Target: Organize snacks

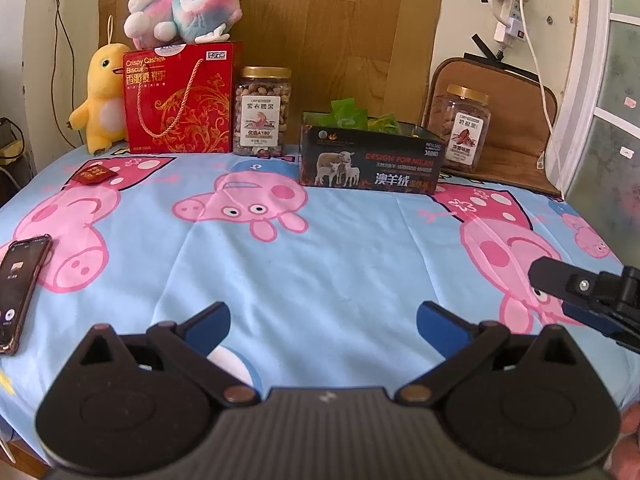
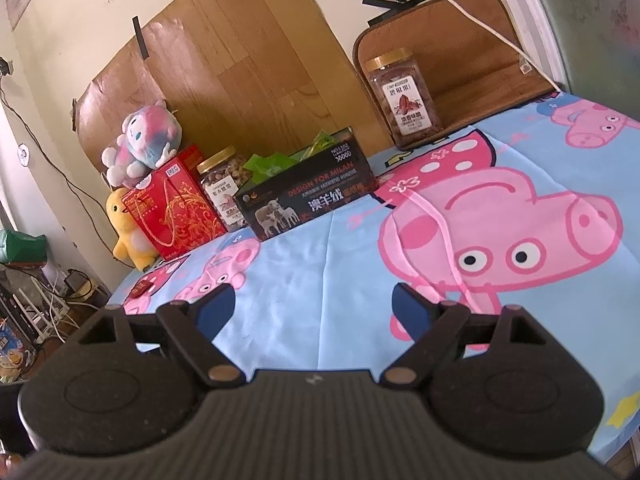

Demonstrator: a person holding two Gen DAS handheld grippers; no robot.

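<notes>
A black open box (image 1: 370, 164) with sheep printed on it stands at the back of the table and holds green snack packets (image 1: 348, 114). A small red packet (image 1: 93, 175) lies on the cloth at the far left. Two nut jars stand at the back: one (image 1: 262, 112) beside the red biscuit box (image 1: 180, 98), one (image 1: 464, 130) at the right. My left gripper (image 1: 323, 318) is open and empty over the near cloth. My right gripper (image 2: 313, 305) is open and empty; its finger (image 1: 560, 278) shows at the right in the left wrist view. The box (image 2: 308, 200) and right jar (image 2: 406, 98) show in the right wrist view.
A cartoon-pig cloth (image 1: 320, 248) covers the table. A phone (image 1: 18, 288) lies at the left edge. A yellow plush (image 1: 102, 100) and a pink plush (image 1: 184, 6) sit at the back left. A brown cushion (image 1: 516, 136) leans at the back right.
</notes>
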